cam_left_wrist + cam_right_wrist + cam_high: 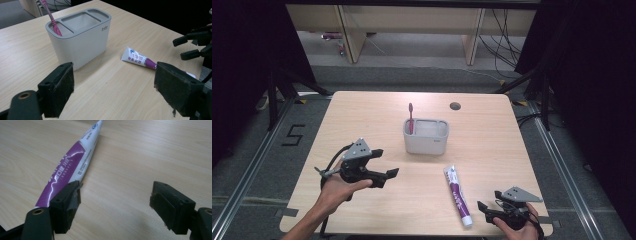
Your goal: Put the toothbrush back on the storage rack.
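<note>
A grey three-slot holder (426, 136) (80, 40) stands mid-table with a pink toothbrush (410, 117) (53, 18) upright in its left slot. A white and purple toothpaste tube (457, 196) (140, 60) (72, 165) lies flat in front of it, toward the right. My left gripper (386, 162) (113, 87) is open and empty, held left of the holder and pointing toward it. My right gripper (488, 200) (115, 202) is open near the front right edge; the tube's lower end lies just beside its left jaw, not between the pads. The right gripper (178, 48) is also in the left gripper view.
The light wooden table (362, 115) has a round cable hole (455, 106) at the back. Dark curtains hang on both sides, and cables trail on the floor behind the table.
</note>
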`<state>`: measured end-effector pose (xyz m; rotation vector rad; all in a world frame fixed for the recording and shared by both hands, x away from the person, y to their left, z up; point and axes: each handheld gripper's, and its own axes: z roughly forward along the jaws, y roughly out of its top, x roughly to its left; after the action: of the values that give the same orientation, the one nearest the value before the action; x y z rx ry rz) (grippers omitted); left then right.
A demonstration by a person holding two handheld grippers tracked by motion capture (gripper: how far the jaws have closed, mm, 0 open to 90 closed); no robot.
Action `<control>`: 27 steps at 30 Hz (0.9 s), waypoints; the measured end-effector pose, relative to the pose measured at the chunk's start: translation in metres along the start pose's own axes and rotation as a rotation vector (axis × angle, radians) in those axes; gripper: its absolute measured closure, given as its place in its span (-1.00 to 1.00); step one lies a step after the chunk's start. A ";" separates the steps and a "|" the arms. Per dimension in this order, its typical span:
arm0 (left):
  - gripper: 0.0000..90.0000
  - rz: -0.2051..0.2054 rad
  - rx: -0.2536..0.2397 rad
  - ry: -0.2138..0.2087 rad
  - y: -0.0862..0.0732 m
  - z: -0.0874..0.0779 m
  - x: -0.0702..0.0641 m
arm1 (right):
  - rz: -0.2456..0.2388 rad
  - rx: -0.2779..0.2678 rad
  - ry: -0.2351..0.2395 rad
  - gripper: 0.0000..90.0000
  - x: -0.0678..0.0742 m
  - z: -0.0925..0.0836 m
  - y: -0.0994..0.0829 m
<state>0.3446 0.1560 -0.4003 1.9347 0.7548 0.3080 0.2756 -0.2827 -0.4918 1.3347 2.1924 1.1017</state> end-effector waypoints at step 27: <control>-0.65 -0.025 0.044 0.025 -0.070 -0.010 0.004 | -0.004 -0.003 -0.005 -0.45 0.001 0.000 0.000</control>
<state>0.3171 0.1873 -0.4574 1.9642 0.8072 0.3031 0.2757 -0.2816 -0.4916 1.3297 2.1879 1.0986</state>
